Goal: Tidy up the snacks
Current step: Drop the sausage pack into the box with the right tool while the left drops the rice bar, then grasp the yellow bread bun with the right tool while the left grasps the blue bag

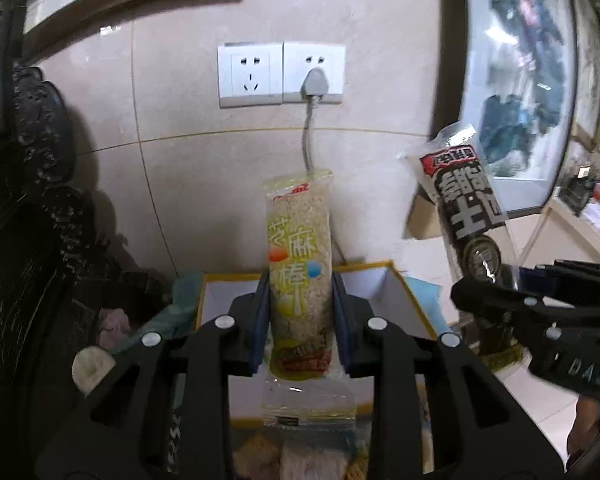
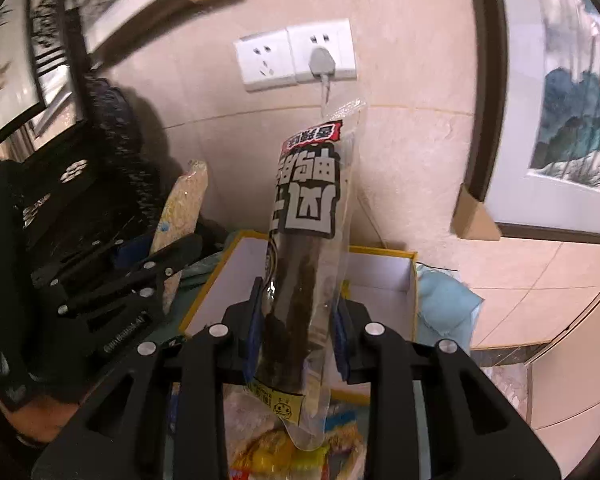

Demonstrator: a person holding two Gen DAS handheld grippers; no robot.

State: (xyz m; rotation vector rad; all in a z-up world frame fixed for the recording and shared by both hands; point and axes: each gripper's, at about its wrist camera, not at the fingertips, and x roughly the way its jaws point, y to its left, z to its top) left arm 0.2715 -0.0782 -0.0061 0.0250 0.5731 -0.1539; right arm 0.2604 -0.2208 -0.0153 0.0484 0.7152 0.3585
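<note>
The yellow-rimmed box [image 1: 384, 284] sits at lower centre, beyond both grippers. The left gripper [image 1: 300, 312] clamps a sesame stick packet [image 1: 300, 256], the right gripper [image 2: 298, 320] a dark snack packet [image 2: 308, 208]; both packets point lengthwise away over it.

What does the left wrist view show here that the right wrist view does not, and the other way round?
Only the left wrist view shows the printed front of the sesame stick pack clamped in the left gripper.

Only the right wrist view shows the yellow label at the bottom of the dark snack pack held in the right gripper, with colourful snack packets below.

Both show the two packs, both grippers, the yellow-edged box, the wall sockets and the grey plug.
</note>
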